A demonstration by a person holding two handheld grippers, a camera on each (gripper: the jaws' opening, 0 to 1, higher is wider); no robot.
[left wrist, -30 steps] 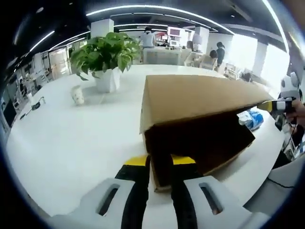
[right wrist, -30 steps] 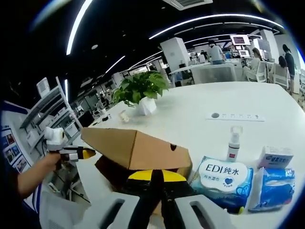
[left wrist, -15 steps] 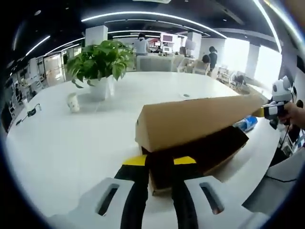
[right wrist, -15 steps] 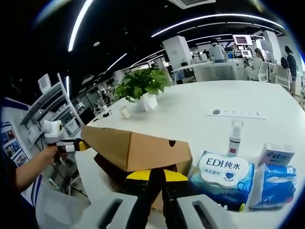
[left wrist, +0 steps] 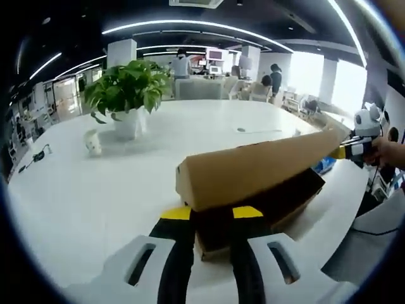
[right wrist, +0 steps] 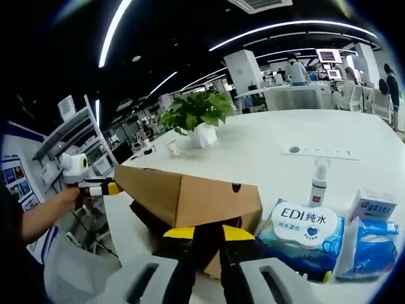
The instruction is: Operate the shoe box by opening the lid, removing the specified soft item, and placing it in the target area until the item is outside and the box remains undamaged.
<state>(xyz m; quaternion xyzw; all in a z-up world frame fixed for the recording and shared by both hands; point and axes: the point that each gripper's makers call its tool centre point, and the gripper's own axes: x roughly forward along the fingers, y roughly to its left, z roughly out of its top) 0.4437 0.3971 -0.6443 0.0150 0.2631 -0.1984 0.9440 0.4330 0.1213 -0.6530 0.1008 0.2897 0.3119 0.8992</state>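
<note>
We find the shoe box on a white table, between the two grippers, with its brown lid resting low over the dark base and only a narrow gap showing beneath it. In the left gripper view the left gripper has its jaws closed on the near end wall of the base. At the far end the right gripper, held in a hand, pinches the lid's corner. The right gripper view shows the reverse: its own gripper is clamped on the box's near edge, and the left gripper meets the far lid corner. From that view alone we cannot tell which edge each jaw pair holds.

Progress assessment: the opening step is not complete, as the lid covers the interior. The soft item to be removed is hidden from us. We cannot confirm that it is inside, and nothing has been brought out. Removal and placement remain outstanding.

Beside the box lie a pack of wet wipes, a blue packet, a small white box and a pump bottle; a potted plant stands well apart. The cardboard shows no tears or crushing.
</note>
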